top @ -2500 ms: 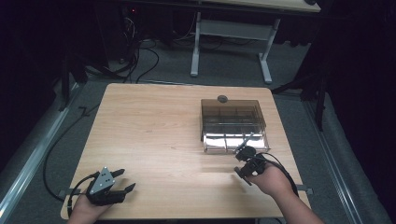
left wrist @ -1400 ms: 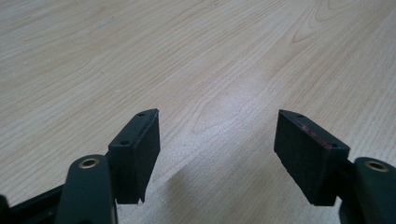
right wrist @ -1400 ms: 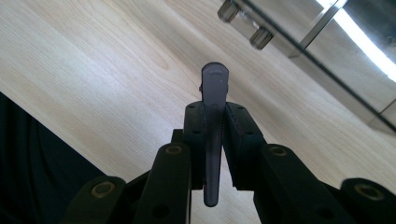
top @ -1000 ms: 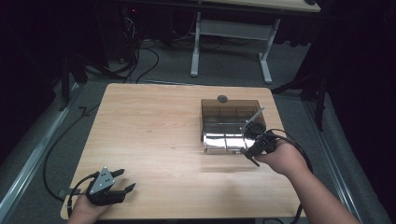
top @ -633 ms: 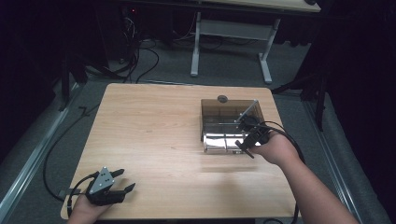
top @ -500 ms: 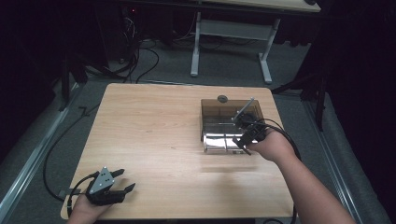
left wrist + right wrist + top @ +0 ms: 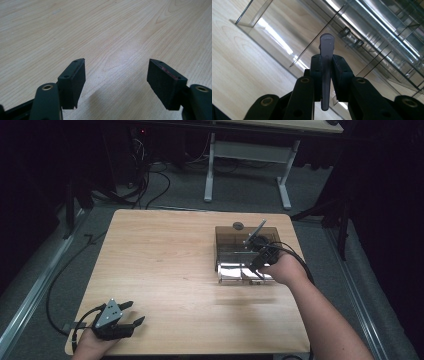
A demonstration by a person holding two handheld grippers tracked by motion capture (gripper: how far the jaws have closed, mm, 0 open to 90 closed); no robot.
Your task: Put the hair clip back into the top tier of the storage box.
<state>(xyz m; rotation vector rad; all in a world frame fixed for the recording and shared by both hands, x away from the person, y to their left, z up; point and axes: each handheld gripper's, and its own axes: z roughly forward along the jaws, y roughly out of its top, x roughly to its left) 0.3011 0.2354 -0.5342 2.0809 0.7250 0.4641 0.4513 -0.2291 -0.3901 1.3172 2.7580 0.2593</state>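
Over the right half of a wooden table (image 7: 165, 270), a thin grey plastic utensil (image 7: 326, 67) is held clamped between the jaws of the right gripper (image 7: 327, 77), its rounded tip raised above a clear, smoke-tinted organizer box (image 7: 227, 237). Seen from the high view, the utensil (image 7: 256, 231) is tilted up and away from the person's right hand (image 7: 282, 268), directly above the box's divided compartments, whose near section is bright with reflected light. At the table's near left corner, the left gripper (image 7: 131, 312) is rested low on the wood, its jaws spread wide with nothing but bare tabletop between the black pads (image 7: 75, 80).
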